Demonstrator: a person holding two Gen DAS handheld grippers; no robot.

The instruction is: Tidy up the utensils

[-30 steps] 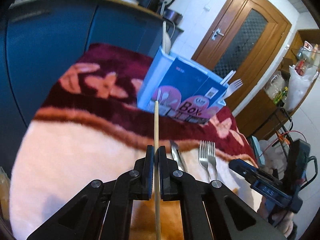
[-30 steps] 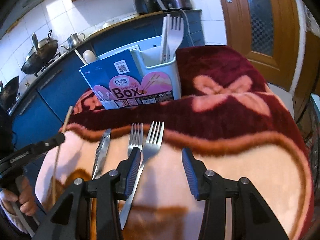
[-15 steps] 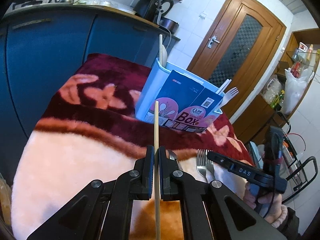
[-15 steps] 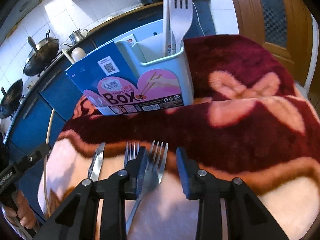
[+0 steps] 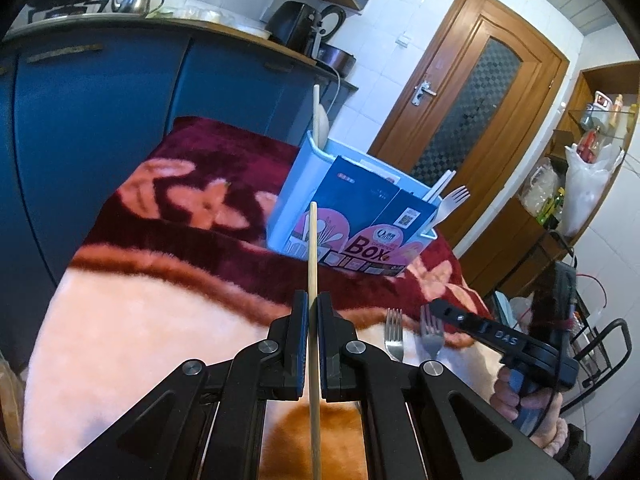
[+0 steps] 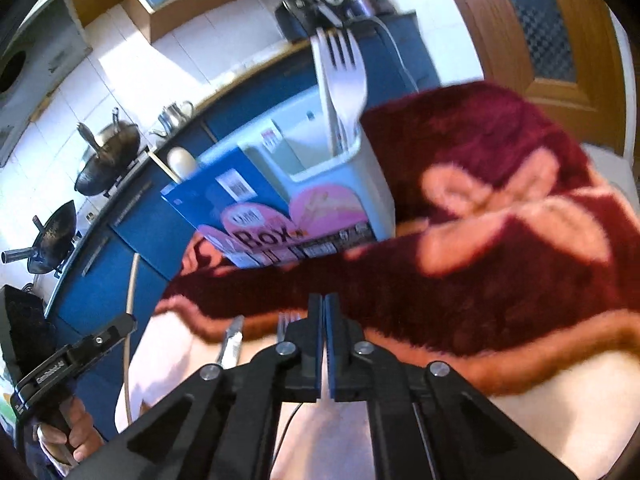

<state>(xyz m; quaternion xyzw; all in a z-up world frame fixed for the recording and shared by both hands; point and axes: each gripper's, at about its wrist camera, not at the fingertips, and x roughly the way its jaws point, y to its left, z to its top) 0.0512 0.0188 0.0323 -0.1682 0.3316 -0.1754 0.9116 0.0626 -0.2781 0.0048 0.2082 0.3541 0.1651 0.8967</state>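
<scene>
My left gripper (image 5: 313, 300) is shut on a thin wooden chopstick (image 5: 312, 248) that points at the blue-and-pink utensil box (image 5: 360, 216). The box (image 6: 320, 208) stands on a red and cream blanket (image 6: 480, 280) and holds a white plastic fork (image 6: 344, 80). Two metal forks (image 5: 394, 332) (image 5: 432, 334) lie on the blanket. My right gripper (image 6: 323, 300) is shut, with nothing visible between its pads. Its tip (image 5: 434, 307) sits over the right fork's tines, which are hidden in the right wrist view. One fork (image 6: 288, 320) and a knife (image 6: 232, 344) show left of its fingers.
Blue kitchen cabinets (image 5: 100, 120) with a kettle and pans run behind the blanket-covered surface. A wooden door (image 5: 480, 120) stands at the back right, with shelves and a plastic bag (image 5: 588, 184) beside it. A hand (image 6: 64, 432) holds my left gripper (image 6: 130, 320) at the left edge.
The right gripper's jaws went from wide apart to shut while it slid forward over the right fork toward the box. The left gripper kept the chopstick and hardly moved.
</scene>
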